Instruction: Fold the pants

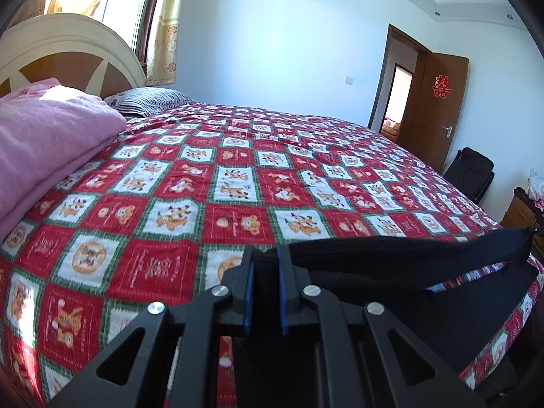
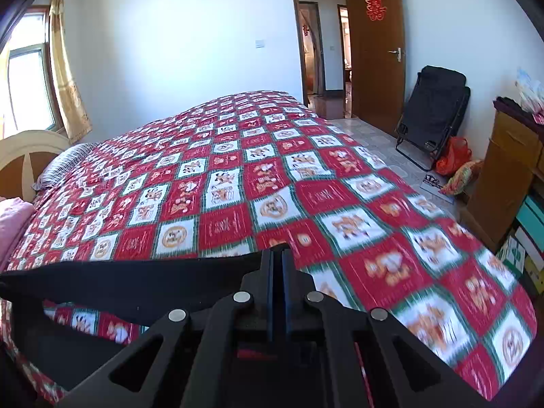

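Above the bed's [image 1: 238,176] near edge, my left gripper [image 1: 266,265] and right gripper [image 2: 278,265] each pinch the black pants [image 1: 391,255], stretched between them.

A red double-happiness sign 囍 [image 2: 375,7] hangs high on the open brown door [image 2: 377,68]; the bedspread's [image 2: 238,187] printed characters are too blurred to read.

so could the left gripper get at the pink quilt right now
Probably not: the left gripper is shut on the black pants, though nothing lies between it and the pink quilt.
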